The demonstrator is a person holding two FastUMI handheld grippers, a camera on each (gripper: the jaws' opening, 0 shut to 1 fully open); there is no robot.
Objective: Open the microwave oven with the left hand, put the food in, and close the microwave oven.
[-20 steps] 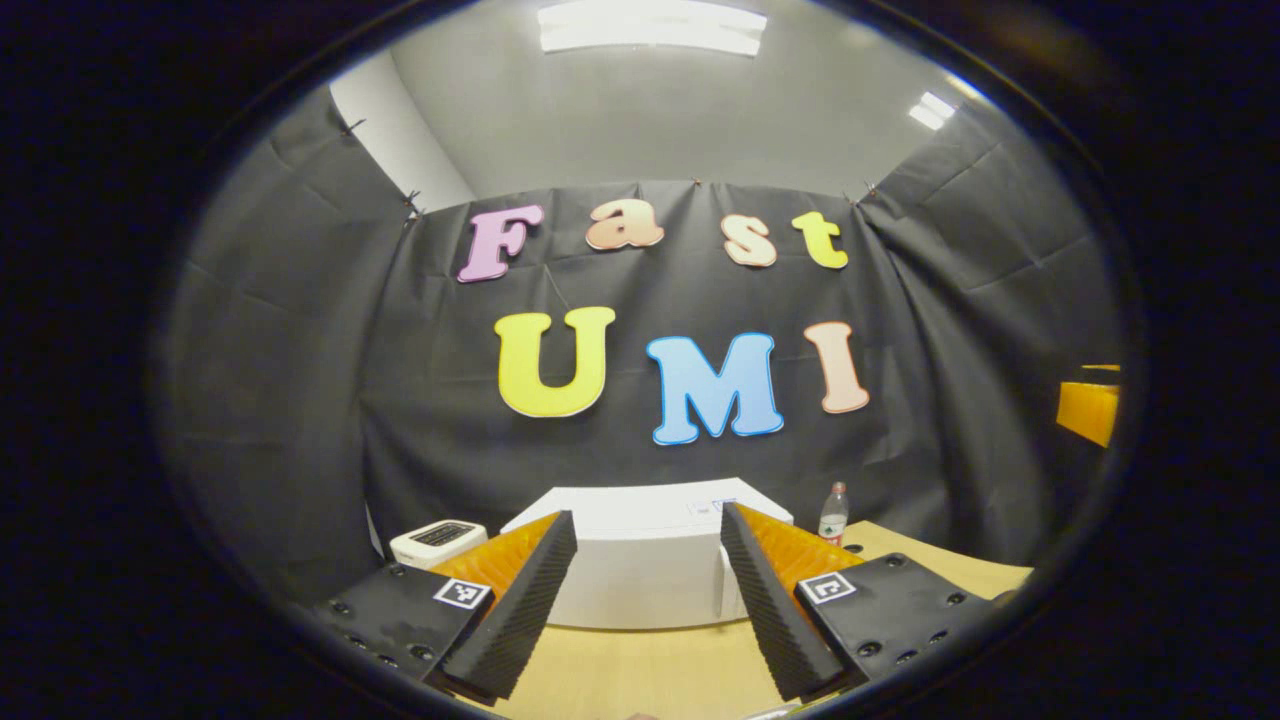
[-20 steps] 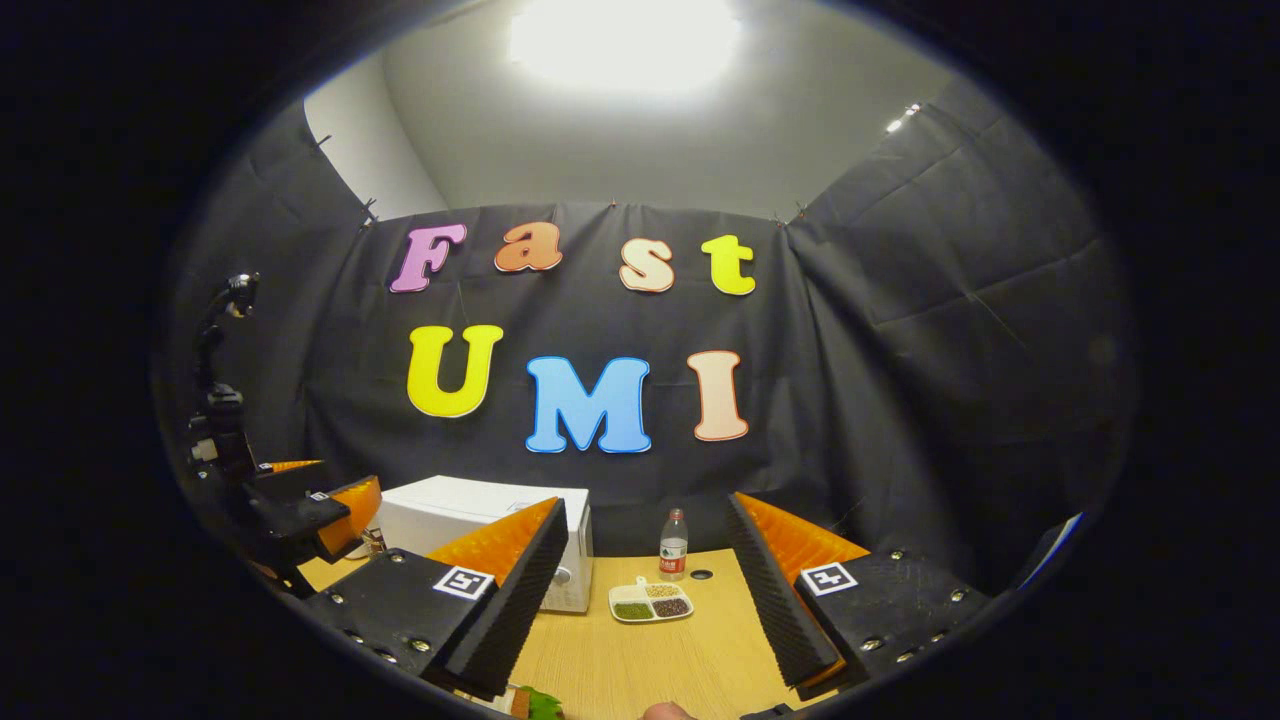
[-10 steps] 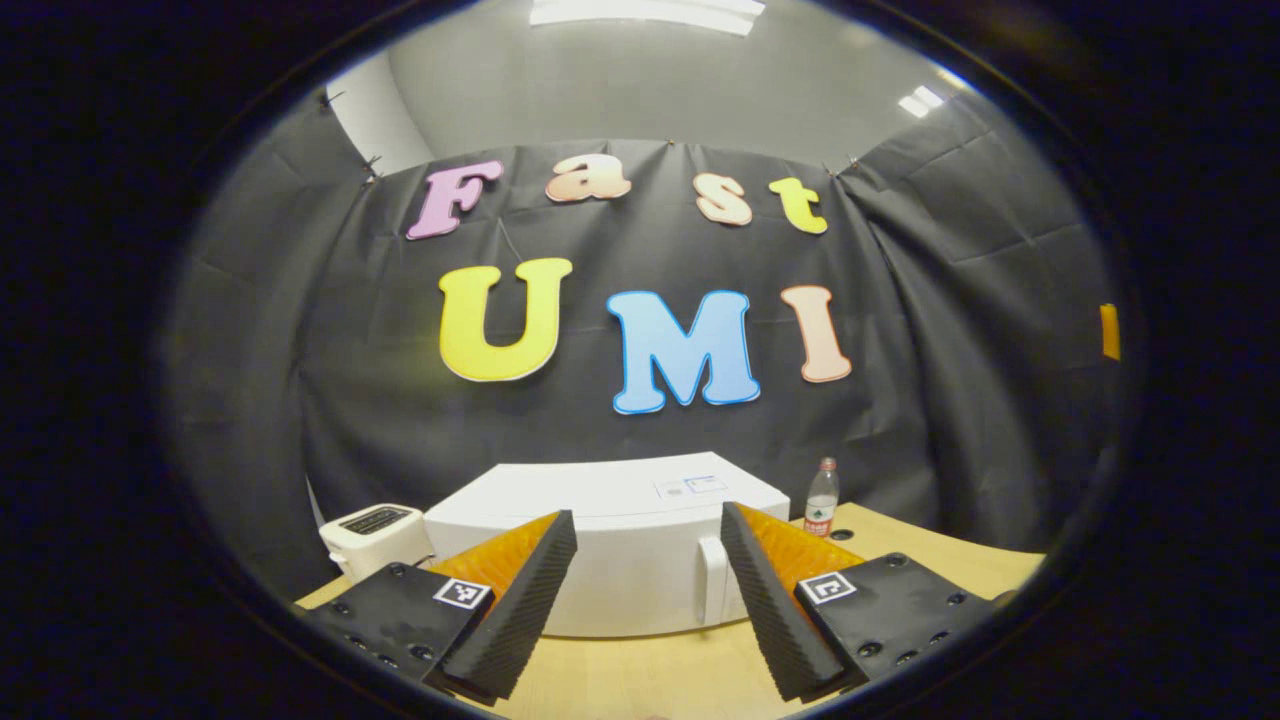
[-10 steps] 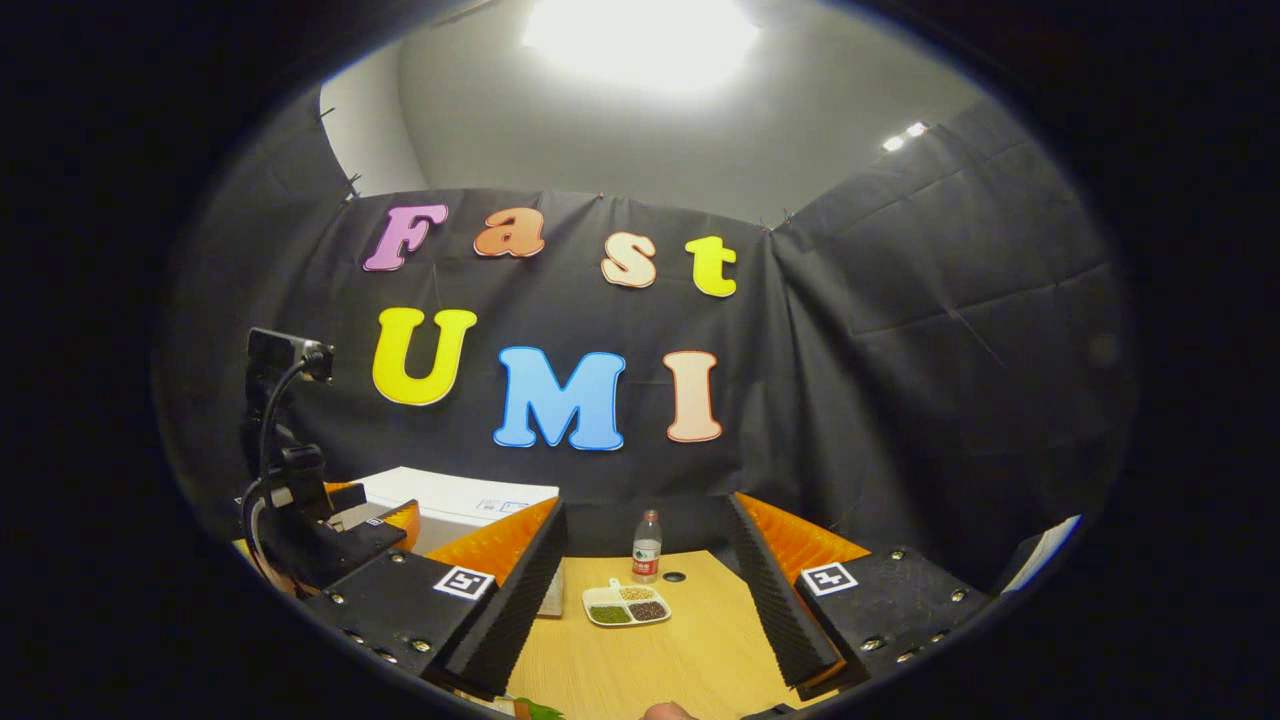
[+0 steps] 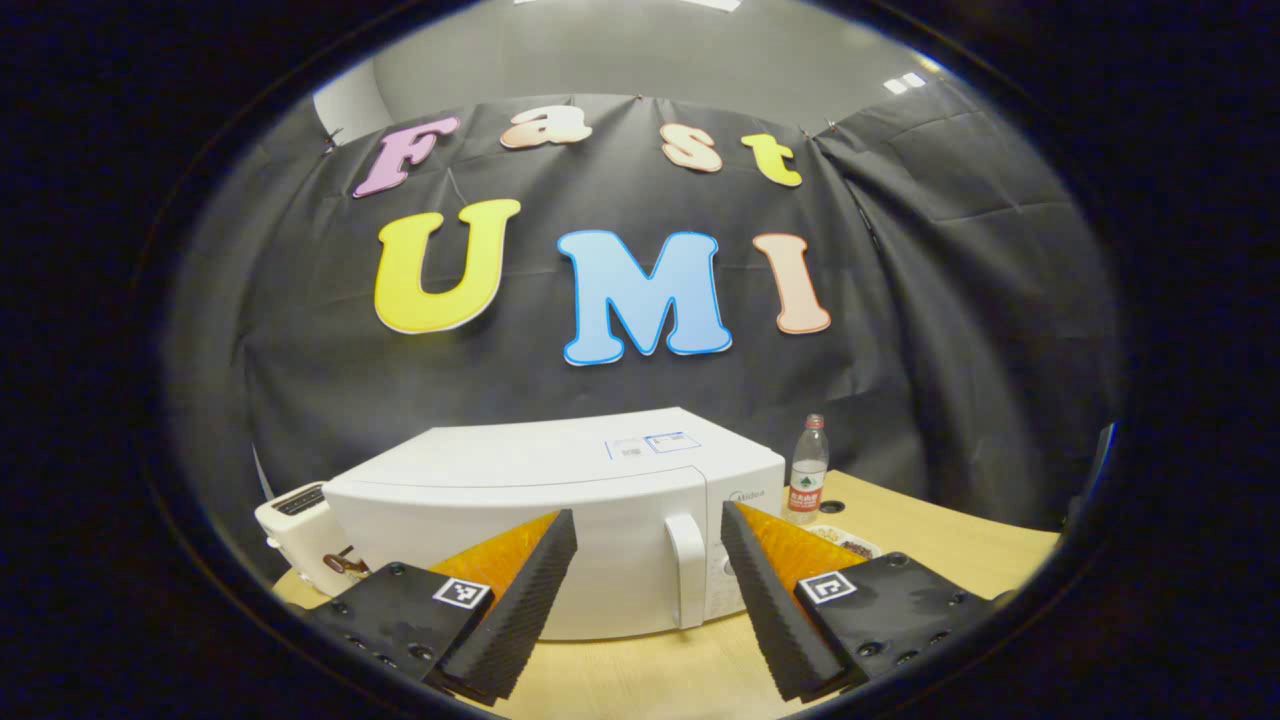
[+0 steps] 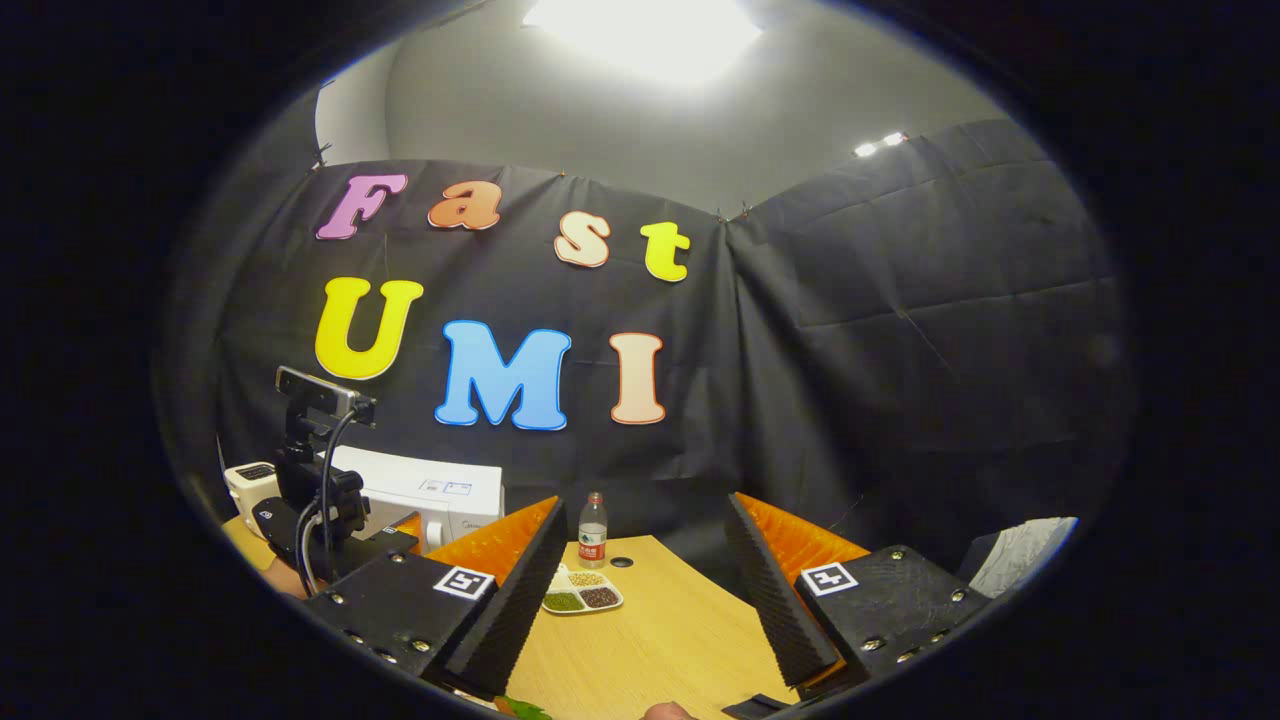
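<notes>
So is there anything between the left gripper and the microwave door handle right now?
Nothing visible. In the left gripper view the open left gripper points at the closed microwave, its door handle showing in the gap between the fingers, with bare table below.

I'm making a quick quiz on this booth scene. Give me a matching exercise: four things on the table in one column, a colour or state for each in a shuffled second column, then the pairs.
Things:
1. microwave oven
2. bottle
3. divided food dish
4. left gripper

States:
A. open, holding nothing, pointed at the door handle
B. upright, red label, behind the dish
C. white, door shut
D. holds green, dark and pale portions in separate compartments

Pairs: 1-C, 2-B, 3-D, 4-A
</notes>
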